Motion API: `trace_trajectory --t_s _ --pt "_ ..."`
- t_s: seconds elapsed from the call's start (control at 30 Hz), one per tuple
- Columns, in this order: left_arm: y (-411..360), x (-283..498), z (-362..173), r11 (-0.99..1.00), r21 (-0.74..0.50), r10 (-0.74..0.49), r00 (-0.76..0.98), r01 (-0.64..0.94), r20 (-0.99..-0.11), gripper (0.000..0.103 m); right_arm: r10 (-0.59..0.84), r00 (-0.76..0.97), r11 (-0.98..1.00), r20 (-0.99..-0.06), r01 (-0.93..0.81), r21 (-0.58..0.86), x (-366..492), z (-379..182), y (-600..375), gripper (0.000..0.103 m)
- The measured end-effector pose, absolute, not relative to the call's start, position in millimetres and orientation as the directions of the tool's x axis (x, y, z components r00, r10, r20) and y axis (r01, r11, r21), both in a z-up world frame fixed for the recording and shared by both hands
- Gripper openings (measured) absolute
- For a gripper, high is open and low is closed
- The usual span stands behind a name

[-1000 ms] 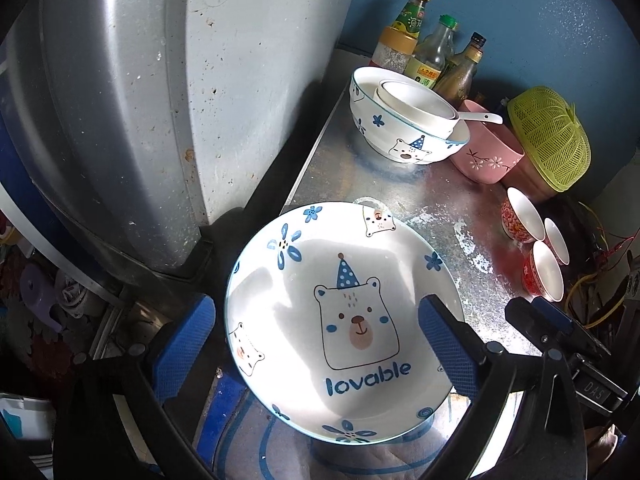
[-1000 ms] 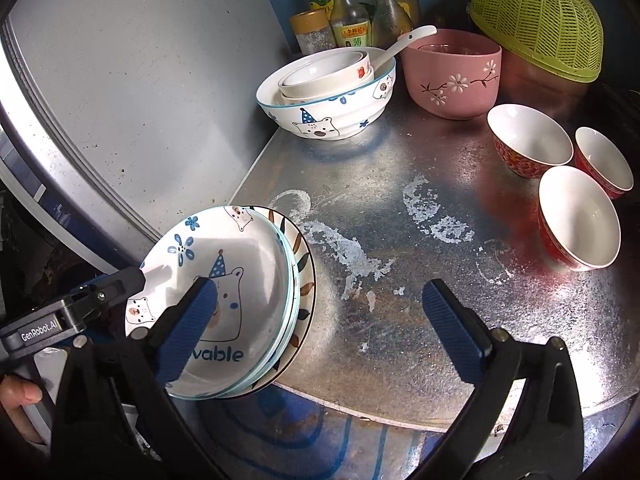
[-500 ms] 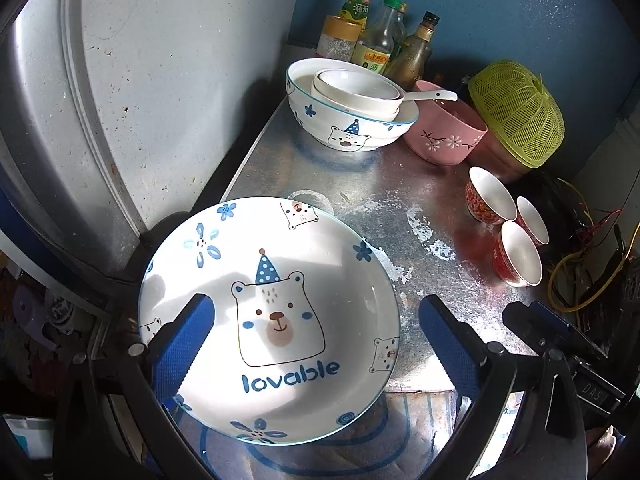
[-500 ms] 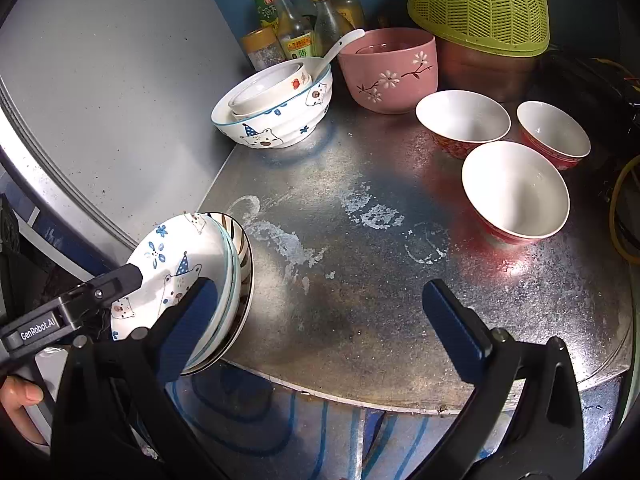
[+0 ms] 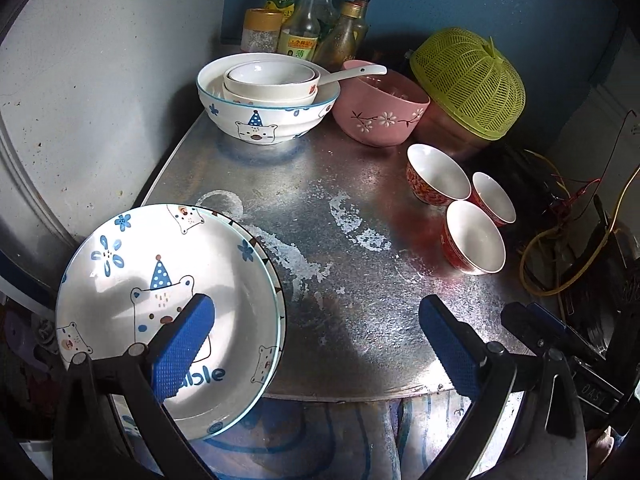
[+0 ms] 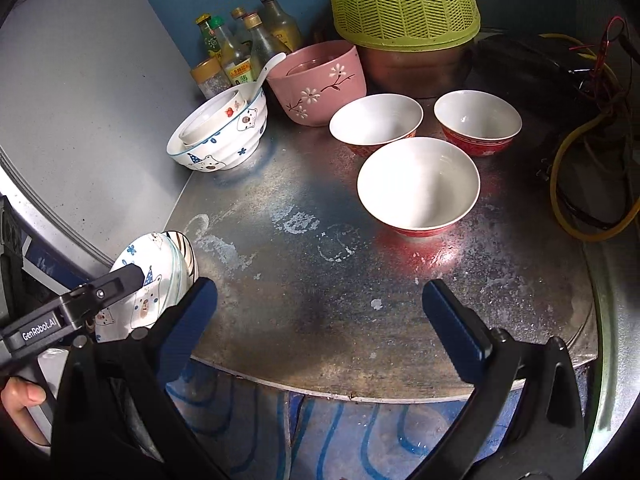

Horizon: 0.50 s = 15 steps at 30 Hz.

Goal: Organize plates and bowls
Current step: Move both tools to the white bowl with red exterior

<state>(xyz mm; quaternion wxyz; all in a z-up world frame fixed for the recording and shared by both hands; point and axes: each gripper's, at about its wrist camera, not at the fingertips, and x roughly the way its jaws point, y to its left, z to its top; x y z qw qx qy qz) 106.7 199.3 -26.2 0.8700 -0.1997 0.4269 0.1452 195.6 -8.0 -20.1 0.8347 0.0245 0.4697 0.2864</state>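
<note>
Two tools were in play, and both stood wide open with nothing between their fingers. The left tool [image 5: 316, 340] had swung right since half a second earlier: the bear plate [image 5: 168, 304], which had filled the middle of its view, now sat off at the lower left, with the left blue pad in front of its "lovable" lettering. That plate lay on top of a small stack at the near left corner of the counter [image 5: 352, 280], a dark-patterned plate rim [image 5: 276, 276] peeking out beneath it, and the stack hung partly over the counter's edge.

From the right wrist, the right tool [image 6: 320, 312] had pushed forward too. The three red bowls looked closer than before: the nearest red bowl [image 6: 418, 184] sat ahead of the fingers and two more red bowls [image 6: 376, 120] stood just behind it, close together. The plate stack [image 6: 160, 280] showed smaller and lower left there, partly hidden by the left tool's black body.

At the back, the bear bowl [image 5: 268, 96] held two white bowls nested inside, with a white spoon [image 5: 352, 74] resting across toward the pink flowered bowl [image 5: 380, 108] just beside it. The green basket [image 5: 468, 80] sat upside down over a metal pot, and the bottles [image 5: 304, 24] clustered in the corner against the blue wall. None of these had shifted.
</note>
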Motion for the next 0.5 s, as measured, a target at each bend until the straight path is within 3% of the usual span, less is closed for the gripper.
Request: trace_trajectory --t_s 0.5 --pt "131.7 169.3 -35.3 0.908 -0.231 0.014 0.576 -0.349 -0.817 0.102 0.531 0.394 0.842 -0.75 -0.345 0.414 240.2 -28.8 -86.6 0.103"
